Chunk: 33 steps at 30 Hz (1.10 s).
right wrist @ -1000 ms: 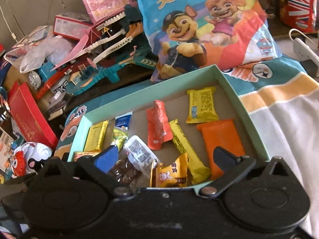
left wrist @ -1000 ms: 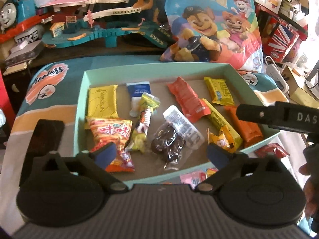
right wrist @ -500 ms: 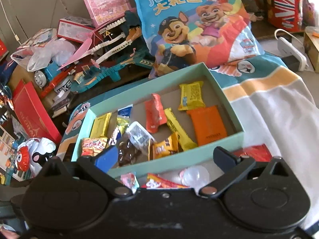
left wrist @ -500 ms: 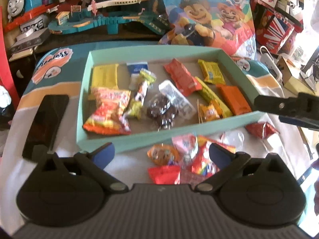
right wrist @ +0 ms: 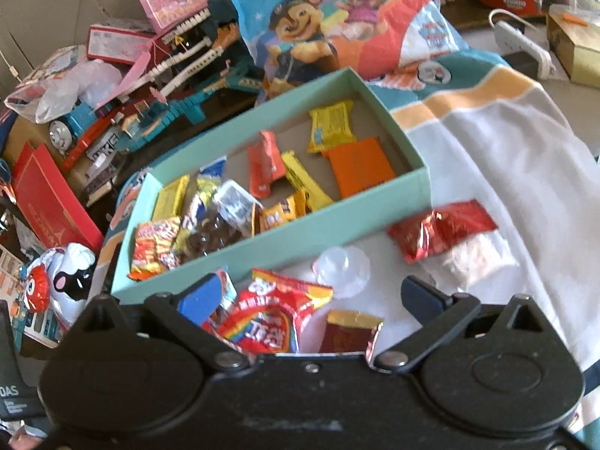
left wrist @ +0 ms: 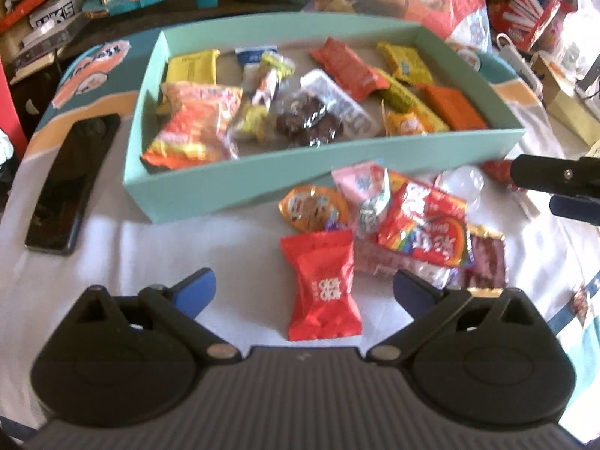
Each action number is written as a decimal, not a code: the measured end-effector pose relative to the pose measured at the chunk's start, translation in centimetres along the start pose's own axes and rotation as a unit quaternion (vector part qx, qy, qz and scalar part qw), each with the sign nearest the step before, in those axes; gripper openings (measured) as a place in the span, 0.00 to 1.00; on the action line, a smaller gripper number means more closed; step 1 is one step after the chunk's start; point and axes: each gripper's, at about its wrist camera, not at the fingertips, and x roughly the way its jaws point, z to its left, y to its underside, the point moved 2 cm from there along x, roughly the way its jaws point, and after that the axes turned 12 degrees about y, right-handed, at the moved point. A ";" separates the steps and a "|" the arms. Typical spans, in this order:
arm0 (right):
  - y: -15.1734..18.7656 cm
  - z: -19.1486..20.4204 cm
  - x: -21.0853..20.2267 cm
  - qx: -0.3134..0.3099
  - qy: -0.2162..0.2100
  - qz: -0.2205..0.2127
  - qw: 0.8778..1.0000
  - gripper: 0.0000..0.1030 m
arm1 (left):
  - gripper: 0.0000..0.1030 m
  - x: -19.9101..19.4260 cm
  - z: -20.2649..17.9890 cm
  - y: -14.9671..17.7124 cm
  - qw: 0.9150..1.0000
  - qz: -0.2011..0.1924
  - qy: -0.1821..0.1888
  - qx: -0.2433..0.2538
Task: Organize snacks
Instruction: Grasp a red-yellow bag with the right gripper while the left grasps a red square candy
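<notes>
Both hand-held grippers are spread wide and hold nothing. The left hand-held gripper (left wrist: 302, 288) hangs over a red packet (left wrist: 324, 285) at lower centre; the right hand-held gripper (right wrist: 309, 298) sits above a rainbow bag (right wrist: 272, 322). The loose snacks overlap in a heap in front of the box (left wrist: 262, 183), so closing on one could drag or pinch a neighbour, and slick wrappers may slip. The box already holds a crisp bag (left wrist: 195, 123), chocolates (left wrist: 309, 122), an orange bar (left wrist: 452, 107) and other packets.
</notes>
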 end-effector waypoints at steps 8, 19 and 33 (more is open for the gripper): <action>0.8 0.1 1.5 -0.001 -0.001 0.020 1.000 1.00 | 1.00 2.2 0.7 0.7 1.000 0.023 -0.016 0.004; 2.1 -0.7 3.0 0.012 0.006 0.039 0.999 1.00 | 1.00 1.4 4.3 1.2 0.999 0.014 -0.039 -0.031; 1.4 2.8 3.2 -0.048 0.008 0.041 0.998 0.82 | 0.32 0.9 3.4 0.4 1.000 -0.004 -0.024 0.017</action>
